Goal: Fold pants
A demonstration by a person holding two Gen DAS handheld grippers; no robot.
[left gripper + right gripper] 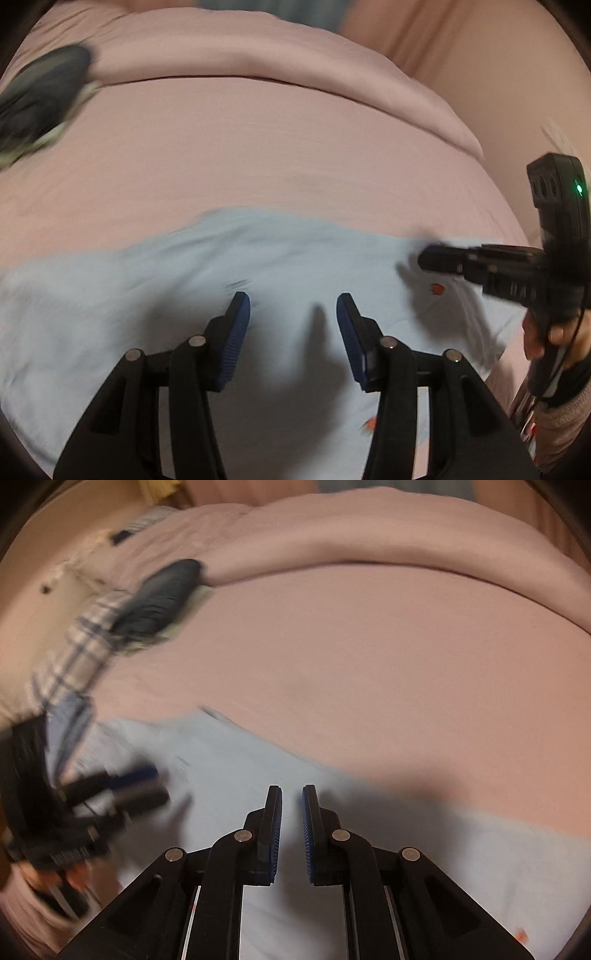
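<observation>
The pants (207, 280) are being carried spread flat on the bed (258, 147), along its near edge. Behind them a bare stretch of bed is being left, and beyond that a rolled duvet (258, 55) is being borne across the far side. A dark bundle (162, 598) is being kept at the far left, just before the duvet, with a checked cloth (81, 642) lying left of it. The left gripper (293, 302) is being held over the pants' middle, the right gripper (291, 794) over their right part.
</observation>
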